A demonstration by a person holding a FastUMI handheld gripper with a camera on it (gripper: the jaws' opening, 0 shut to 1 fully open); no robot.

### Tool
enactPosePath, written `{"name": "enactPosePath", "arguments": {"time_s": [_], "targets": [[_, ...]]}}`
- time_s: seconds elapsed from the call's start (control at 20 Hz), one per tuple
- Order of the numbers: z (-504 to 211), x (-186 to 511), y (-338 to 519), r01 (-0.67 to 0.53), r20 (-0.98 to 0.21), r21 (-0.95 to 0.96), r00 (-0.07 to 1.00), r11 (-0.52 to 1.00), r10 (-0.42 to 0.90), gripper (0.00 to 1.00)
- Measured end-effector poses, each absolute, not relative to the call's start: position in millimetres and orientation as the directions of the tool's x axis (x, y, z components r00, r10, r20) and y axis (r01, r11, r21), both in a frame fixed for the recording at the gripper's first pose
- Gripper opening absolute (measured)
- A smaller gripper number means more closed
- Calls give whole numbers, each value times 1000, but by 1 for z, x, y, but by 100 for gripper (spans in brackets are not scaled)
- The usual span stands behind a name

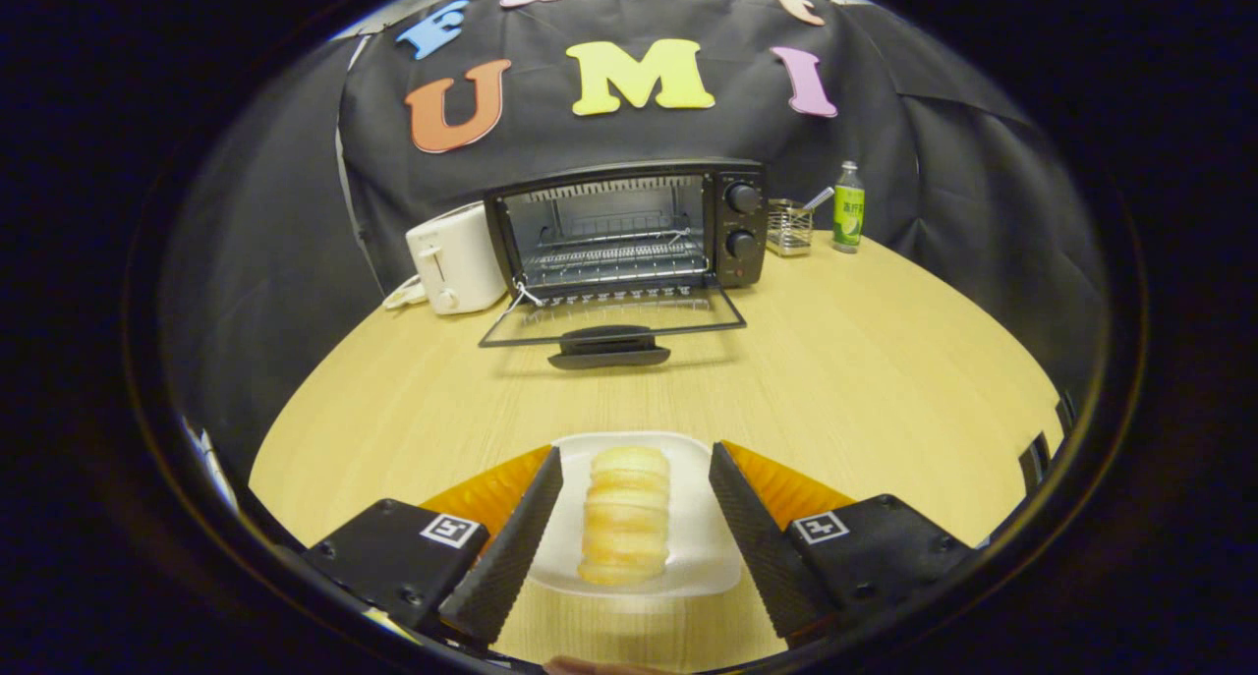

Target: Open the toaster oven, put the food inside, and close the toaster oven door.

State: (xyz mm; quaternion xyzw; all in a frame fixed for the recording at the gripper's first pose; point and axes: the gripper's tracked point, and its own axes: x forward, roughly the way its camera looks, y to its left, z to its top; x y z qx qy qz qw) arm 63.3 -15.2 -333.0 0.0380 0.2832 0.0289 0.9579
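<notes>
Between the spread tongs [636, 518] sits a bread [625, 514] plate [703, 547] — released, fingers beside its edges.

No legible text is present: the bottle [848, 206] label is too small to read, and the tongs [635, 528], fingers spread, carry only square marker patterns.

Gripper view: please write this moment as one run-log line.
toaster oven: door open | bread: on white tray, between tongs | tongs: open, not gripping

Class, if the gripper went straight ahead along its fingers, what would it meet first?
Probably the bread on the white plate between the open gripper fingers; beyond lies the toaster oven's lowered door.
</notes>
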Motion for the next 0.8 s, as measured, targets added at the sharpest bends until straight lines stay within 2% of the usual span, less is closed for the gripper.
{"name": "enactPosePath", "arguments": {"time_s": [0.2,0.4,0.65,0.8], "targets": [[-350,44,-3,-48,-550,174,824,984,137,99],[-370,39,-10,-32,-579,170,805,985,126,99],[-377,30,-2,-57,-605,183,781,982,158,89],[-380,31,-4,-68,-605,159,782,985,152,79]]}}
